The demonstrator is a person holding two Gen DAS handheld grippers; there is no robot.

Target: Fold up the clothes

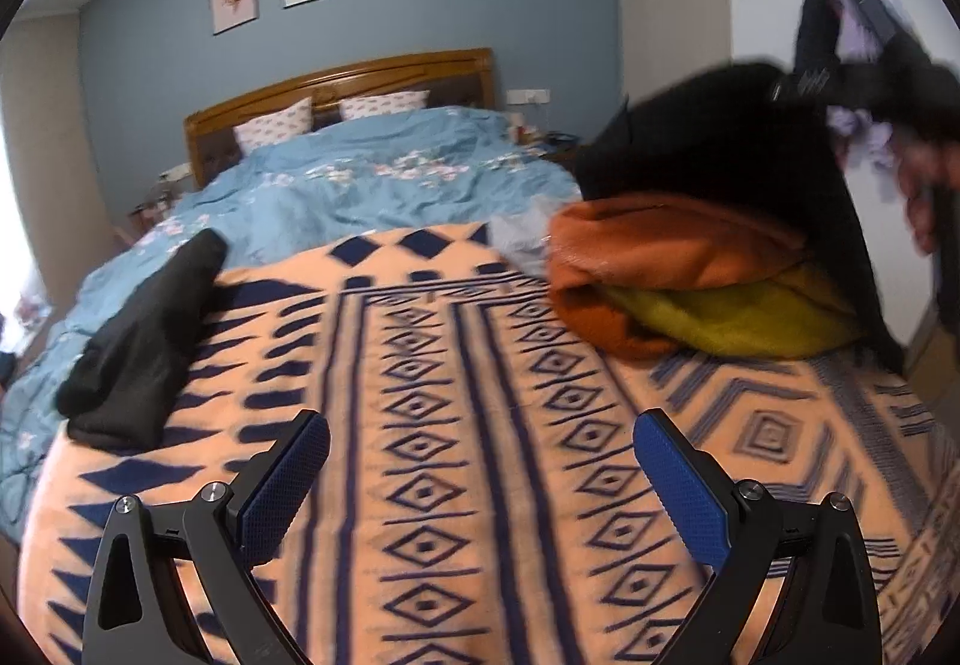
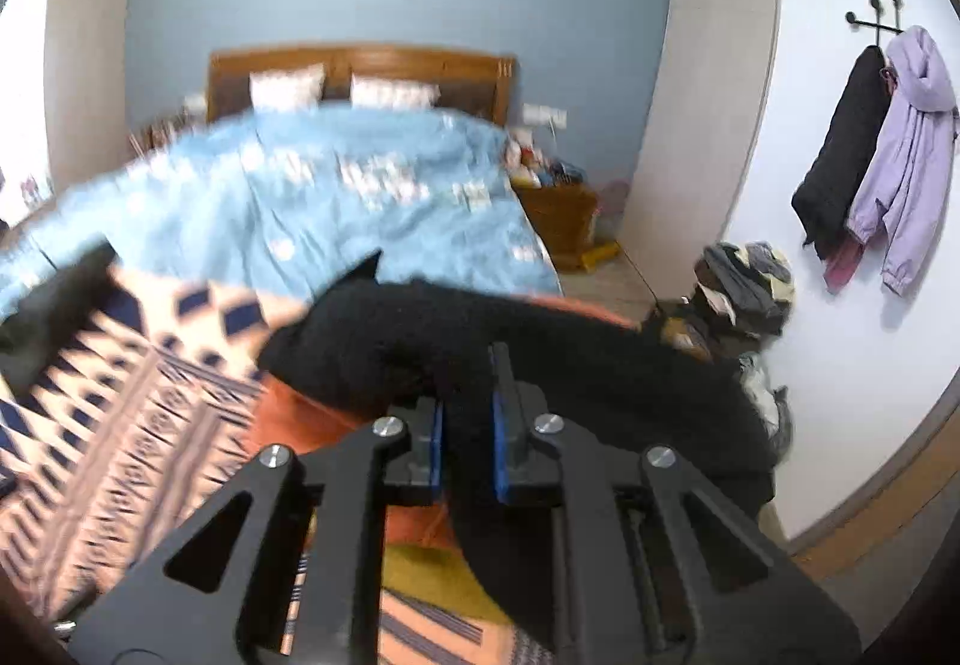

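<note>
A black garment (image 2: 540, 359) hangs from my right gripper (image 2: 468, 413), whose blue pads are shut on its cloth above the bed's right side. In the left wrist view the same black garment (image 1: 708, 137) is lifted over an orange garment (image 1: 660, 257) and a yellow-green one (image 1: 732, 317); the right gripper (image 1: 804, 77) shows blurred at the upper right. A folded black garment (image 1: 144, 341) lies at the left on the patterned blanket (image 1: 468, 425). My left gripper (image 1: 480, 455) hovers over the blanket, open, with nothing between its fingers.
A blue floral duvet (image 1: 372, 185) covers the far half of the bed before a wooden headboard (image 1: 336, 89). Coats hang on a wall hook (image 2: 876, 149) at the right. A pile of clothes (image 2: 744, 293) sits on the floor by the wall.
</note>
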